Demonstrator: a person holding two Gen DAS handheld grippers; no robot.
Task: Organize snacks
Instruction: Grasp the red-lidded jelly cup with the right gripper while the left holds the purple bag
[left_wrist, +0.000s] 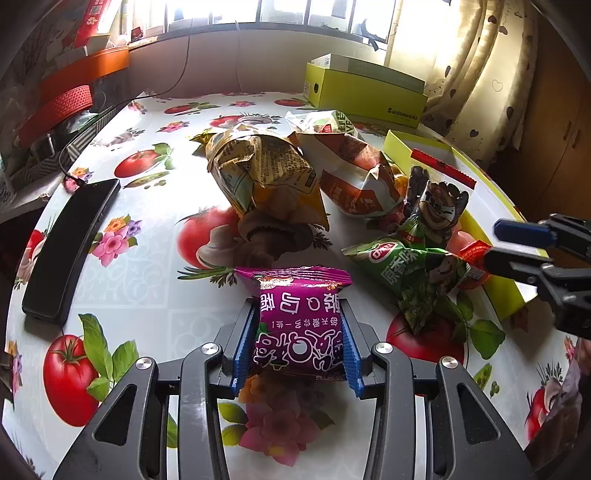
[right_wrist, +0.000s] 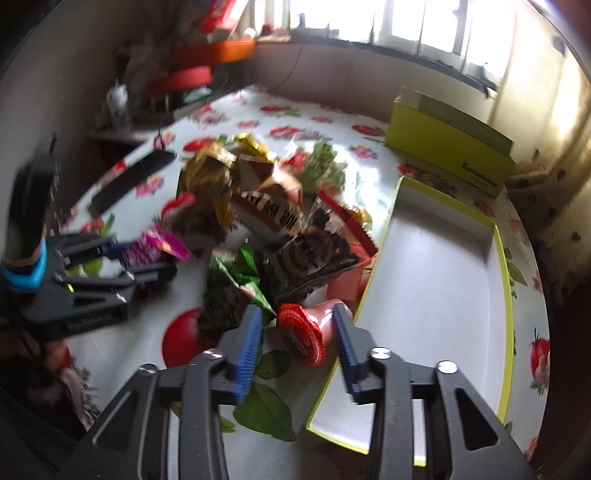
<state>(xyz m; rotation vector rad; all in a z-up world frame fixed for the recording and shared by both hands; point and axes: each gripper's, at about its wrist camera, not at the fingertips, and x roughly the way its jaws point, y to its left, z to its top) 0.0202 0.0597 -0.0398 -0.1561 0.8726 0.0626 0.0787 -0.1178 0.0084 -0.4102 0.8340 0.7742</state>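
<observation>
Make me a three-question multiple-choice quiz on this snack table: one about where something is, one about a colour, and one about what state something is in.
1. Where does the black phone lie?
A. inside the open box
B. on the tablecloth, left of the snack pile
C. on top of the closed box

2. What colour is the packet between the left gripper fingers?
A. purple
B. blue
C. white

3. What is in the open yellow-rimmed box beside the pile?
A. nothing; its white floor is bare
B. a heap of packets
C. only the phone

Answers: 1 B, the left wrist view shows it flat on the tomato-print cloth, apart from the snacks. 2 A, its wrapper is purple with white lettering. 3 A, the right wrist view shows only bare white floor, while the right gripper flanks a red-lidded cup just outside it.
</observation>
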